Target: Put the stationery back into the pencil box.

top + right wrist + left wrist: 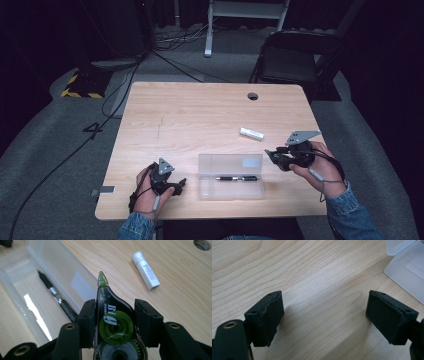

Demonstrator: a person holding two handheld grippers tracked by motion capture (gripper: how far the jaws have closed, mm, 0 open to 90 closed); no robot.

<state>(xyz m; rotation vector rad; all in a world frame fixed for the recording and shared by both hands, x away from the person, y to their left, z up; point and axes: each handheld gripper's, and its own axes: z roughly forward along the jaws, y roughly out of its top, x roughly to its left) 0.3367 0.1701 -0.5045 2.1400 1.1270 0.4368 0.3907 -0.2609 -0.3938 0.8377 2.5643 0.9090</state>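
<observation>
High view, left gripper point(172, 186) resting on the wooden table point(200, 115) left of an open clear case point(230, 176) holding a pen point(237, 178), white tube point(251, 133) lying beyond, left gripper view, jaws standing wide apart over bare wood, right gripper view, right gripper point(115, 315) clamping a green correction tape dispenser point(112, 317) just beside the case.

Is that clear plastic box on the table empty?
No, a black pen lies inside the open clear box, seen plainly from the high view.
</observation>
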